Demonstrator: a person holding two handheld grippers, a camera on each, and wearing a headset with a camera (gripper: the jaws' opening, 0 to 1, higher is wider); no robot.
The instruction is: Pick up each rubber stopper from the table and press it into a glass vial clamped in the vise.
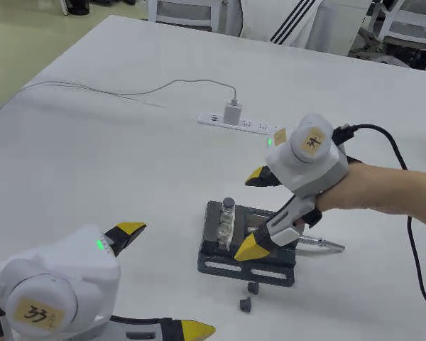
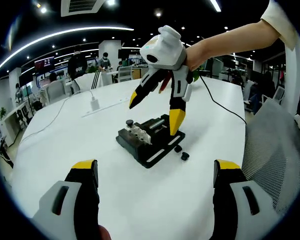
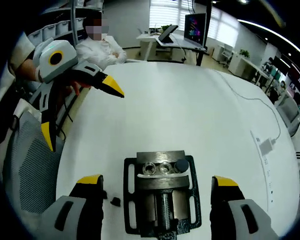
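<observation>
A black vise stands on the white table and clamps a short row of clear glass vials. One vial carries a dark rubber stopper; in the right gripper view it is the rightmost stopper, beside two uncapped vials. Two loose stoppers lie on the table just in front of the vise. My right gripper hovers open above the vise, holding nothing. My left gripper is open at the near left, well short of the vise, with nothing between its jaws.
A white power strip with a plugged charger lies behind the vise, its cable running off to the far left. The right gripper's black cable trails along the right side. A mesh chair stands at the table edge.
</observation>
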